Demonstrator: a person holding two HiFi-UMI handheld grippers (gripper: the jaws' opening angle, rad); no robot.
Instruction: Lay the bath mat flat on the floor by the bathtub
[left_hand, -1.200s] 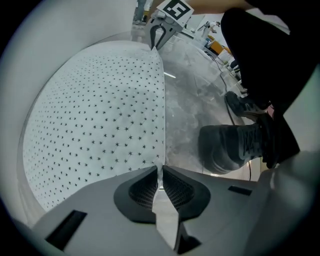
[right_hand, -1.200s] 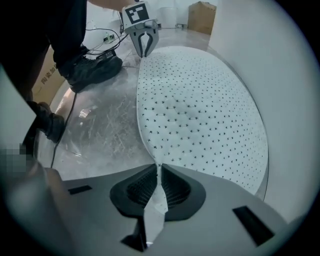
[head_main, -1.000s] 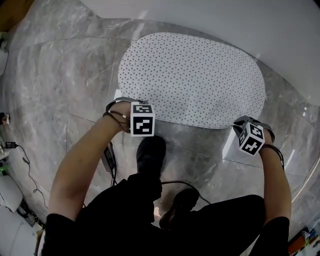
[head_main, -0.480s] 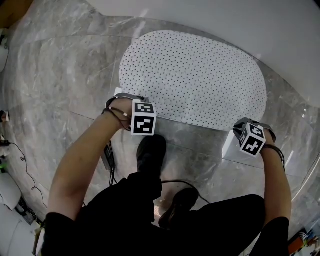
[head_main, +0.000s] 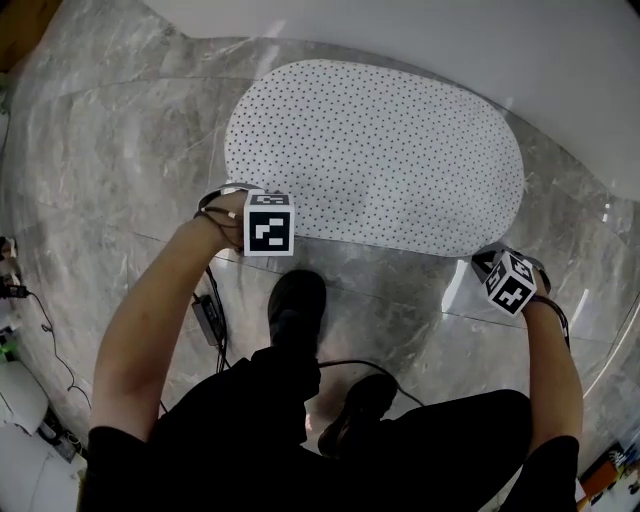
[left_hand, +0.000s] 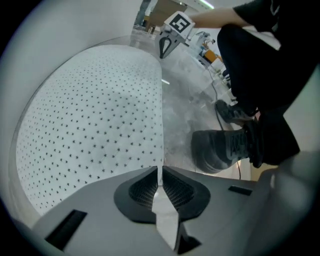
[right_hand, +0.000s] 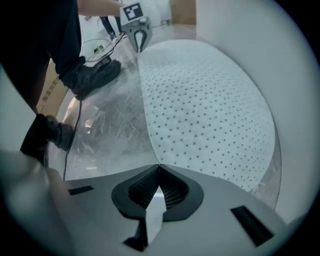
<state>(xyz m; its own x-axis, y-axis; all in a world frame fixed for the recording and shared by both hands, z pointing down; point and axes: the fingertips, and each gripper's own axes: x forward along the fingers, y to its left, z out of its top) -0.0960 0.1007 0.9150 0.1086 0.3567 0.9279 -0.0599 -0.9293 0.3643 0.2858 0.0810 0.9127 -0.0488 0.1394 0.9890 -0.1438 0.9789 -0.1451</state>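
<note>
- Mat (head_main: 375, 150) lies flat by the tub (head_main: 450, 40), its long axis running between my grippers.
- Left gripper (left_hand: 159, 172) pinches the mat's near edge.
- Right gripper (right_hand: 159, 167) is closing tip to tip, with the edge just ahead and nothing between that I can see.

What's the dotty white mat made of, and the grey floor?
The bath mat looks like soft white fabric or foam, matte, with tiny dark dots. The floor looks like polished grey marble or marble-look tile: cloudy veins, shiny glare, thin joint lines.

White dotted oval bath mat (head_main: 375, 155) lies flat beside bathtub (head_main: 470, 30)
</note>
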